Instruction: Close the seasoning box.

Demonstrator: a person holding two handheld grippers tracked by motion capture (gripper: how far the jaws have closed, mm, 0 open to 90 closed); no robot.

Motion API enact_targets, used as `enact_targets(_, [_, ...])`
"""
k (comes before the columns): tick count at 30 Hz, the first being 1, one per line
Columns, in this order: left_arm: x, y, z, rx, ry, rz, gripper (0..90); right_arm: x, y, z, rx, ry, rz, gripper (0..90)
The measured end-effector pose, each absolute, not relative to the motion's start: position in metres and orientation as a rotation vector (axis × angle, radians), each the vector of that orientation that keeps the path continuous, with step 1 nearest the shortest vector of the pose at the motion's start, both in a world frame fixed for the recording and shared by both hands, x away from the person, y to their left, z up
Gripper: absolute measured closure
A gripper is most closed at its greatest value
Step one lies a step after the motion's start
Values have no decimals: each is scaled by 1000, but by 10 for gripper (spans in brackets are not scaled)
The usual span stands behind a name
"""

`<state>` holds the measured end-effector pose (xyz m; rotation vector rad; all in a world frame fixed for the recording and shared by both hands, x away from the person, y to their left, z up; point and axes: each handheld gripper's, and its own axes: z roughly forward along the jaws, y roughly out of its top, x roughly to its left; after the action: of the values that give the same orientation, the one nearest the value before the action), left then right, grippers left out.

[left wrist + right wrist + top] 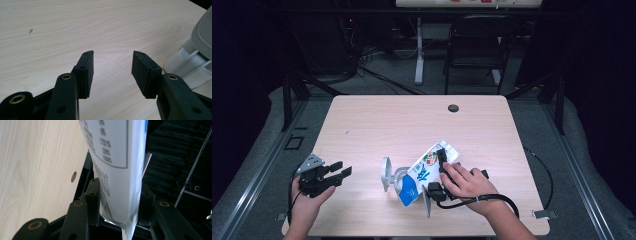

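A white carton with a blue end and printed pictures (424, 172) lies tilted over the table's front middle, blue end down and to the left. My right gripper (444, 159) is shut on its upper end. In the right gripper view both pads press the carton's printed sides (112, 145), with the gripper (117, 195) around its folded end. The carton's blue end reaches a white plastic holder with a grey round lid (391, 177). My left gripper (339, 170) rests at the front left, open and holding nothing (112, 62). The holder (195, 60) stands off to its right.
The wooden table (377, 125) has a dark cable hole (453, 108) near its far edge. A black folding chair (479, 40) and a white table leg (419, 55) stand behind it. The right gripper's cable (507, 200) loops near the front right corner.
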<state>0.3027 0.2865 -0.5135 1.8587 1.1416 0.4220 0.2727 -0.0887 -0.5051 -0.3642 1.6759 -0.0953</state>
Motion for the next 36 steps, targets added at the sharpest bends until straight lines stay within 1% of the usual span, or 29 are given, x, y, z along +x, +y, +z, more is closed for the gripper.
enact_targets(16, [303, 286, -514, 1859, 1141, 424, 528, 272, -90, -509, -289, 1723, -34, 665])
enact_targets(26, [303, 286, -515, 1860, 1140, 422, 529, 271, -93, -512, -235, 1754, 11, 716])
enact_targets(28, [303, 286, -515, 1859, 1140, 423, 528, 269, -93, -511, -215, 1760, 9, 739])
enact_targets(36, [303, 286, -514, 1864, 1140, 423, 528, 268, -95, -516, -184, 1771, 50, 756])
